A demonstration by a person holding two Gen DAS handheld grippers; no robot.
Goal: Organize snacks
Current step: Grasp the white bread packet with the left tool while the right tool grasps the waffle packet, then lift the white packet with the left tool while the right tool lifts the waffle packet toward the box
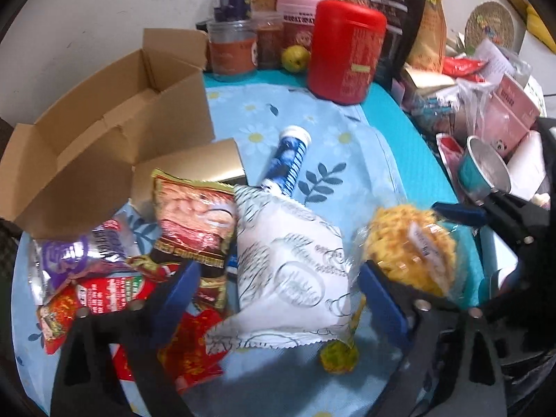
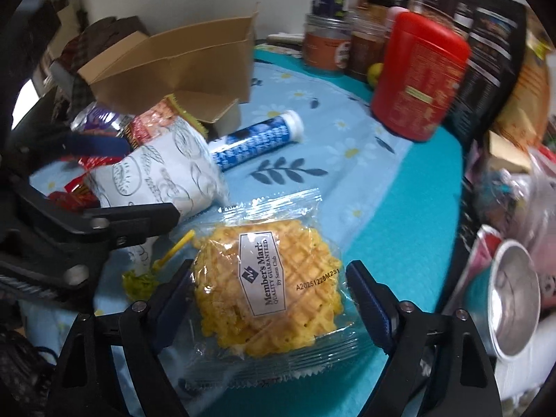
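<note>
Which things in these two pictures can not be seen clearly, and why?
- Cardboard box floor: its own walls hide it, both views.
- Red snack packets: left view, gripper finger covers them; print blurred.
- Blue tube lower end: left view, under the white pouch.
- Back jars: labels blurred; tops cut off, right view.

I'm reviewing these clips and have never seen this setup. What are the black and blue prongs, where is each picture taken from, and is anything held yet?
No robot here: a person holds a two-finger gripper in each hand, with a fisheye camera looking along its fingers. The prongs are those fingers.

In the left wrist view, the left gripper straddles a white printed packet. In the right wrist view, the right gripper straddles a clear-wrapped waffle. Both look open around their packets; I cannot see the pads pressing, so nothing seems held yet.

On the flowered cloth also lie a blue tube, more snack packets, an open cardboard box and a red canister.
</note>
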